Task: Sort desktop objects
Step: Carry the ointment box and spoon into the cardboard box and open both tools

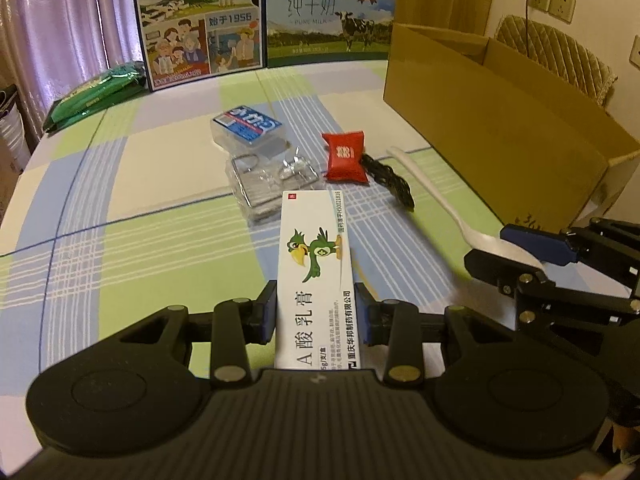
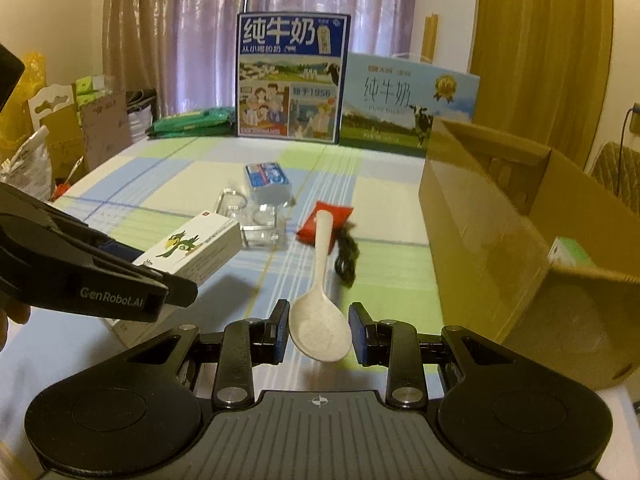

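The left claw (image 1: 316,312) was clamped on one medicine box (image 1: 316,280); the right claw (image 2: 319,334), apart, straddled one spoon (image 2: 320,312) beside the cardboard box (image 2: 500,240).

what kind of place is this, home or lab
Most likely a room in a home: a table under a checked cloth, purple curtains behind it, and milk cartons and household clutter standing about.

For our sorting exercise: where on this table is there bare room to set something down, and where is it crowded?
Bare cloth lies on the left, between the green packets and the clear plastic boxes. The middle is crowded: boxes, red pouch, black cord and white spoon. The cardboard box fills the right side.
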A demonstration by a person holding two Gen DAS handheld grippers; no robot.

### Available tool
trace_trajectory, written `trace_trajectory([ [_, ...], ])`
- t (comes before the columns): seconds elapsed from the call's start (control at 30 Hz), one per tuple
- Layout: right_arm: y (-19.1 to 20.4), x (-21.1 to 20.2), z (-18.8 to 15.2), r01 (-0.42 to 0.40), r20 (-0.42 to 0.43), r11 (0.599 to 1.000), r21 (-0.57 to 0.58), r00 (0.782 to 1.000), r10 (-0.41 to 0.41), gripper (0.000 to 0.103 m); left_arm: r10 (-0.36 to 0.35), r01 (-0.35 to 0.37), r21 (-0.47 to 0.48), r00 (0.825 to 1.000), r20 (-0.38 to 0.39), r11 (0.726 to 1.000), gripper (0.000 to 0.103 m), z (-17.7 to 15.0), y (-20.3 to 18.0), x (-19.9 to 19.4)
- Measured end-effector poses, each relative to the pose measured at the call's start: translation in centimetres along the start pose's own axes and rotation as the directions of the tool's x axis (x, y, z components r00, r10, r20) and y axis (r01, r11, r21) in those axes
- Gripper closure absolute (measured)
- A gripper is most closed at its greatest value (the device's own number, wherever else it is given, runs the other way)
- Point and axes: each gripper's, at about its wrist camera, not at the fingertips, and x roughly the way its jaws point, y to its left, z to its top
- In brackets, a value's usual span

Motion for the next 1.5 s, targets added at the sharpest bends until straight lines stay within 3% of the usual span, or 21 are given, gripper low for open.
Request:
trace_trajectory([
  [0.4,-2.6,-4.2,4.0,0.032,0.099,0.999,0.021,0.994,-0.034,0.074,0.002,-0.002,-0.001,0.997,0.076,1.000,0.070,3.7,-2.5,-4.2],
  [0.73,-8.9,-6.5,7.8,0.083,0.132,0.993,0.079,0.987,-0.093,0.074,-0.075,0.074,0.014,0.988,0.135,0.997,0.070,8.6,-7.8,-6.3],
  [0.9,-13.0,-6.6,9.0,0.107,0.106,0.990,0.095,0.987,-0.117,0.074,-0.117,0.115,0.024,0.985,0.127,0.993,0.070,10.6,-10.9,-5.4],
  [1.17,-19.2,-6.8,8.1,0.152,0.069,0.980,0.128,0.984,-0.162,0.074,-0.163,0.158,0.054,0.982,0.097,0.986,0.070,13.2,-15.6,-2.9],
  [1.5,-22.9,-5.5,7.1,0.172,0.034,0.974,0.148,0.983,-0.179,0.074,-0.194,0.191,0.055,0.979,0.064,0.980,0.070,14.7,-18.8,0.4],
])
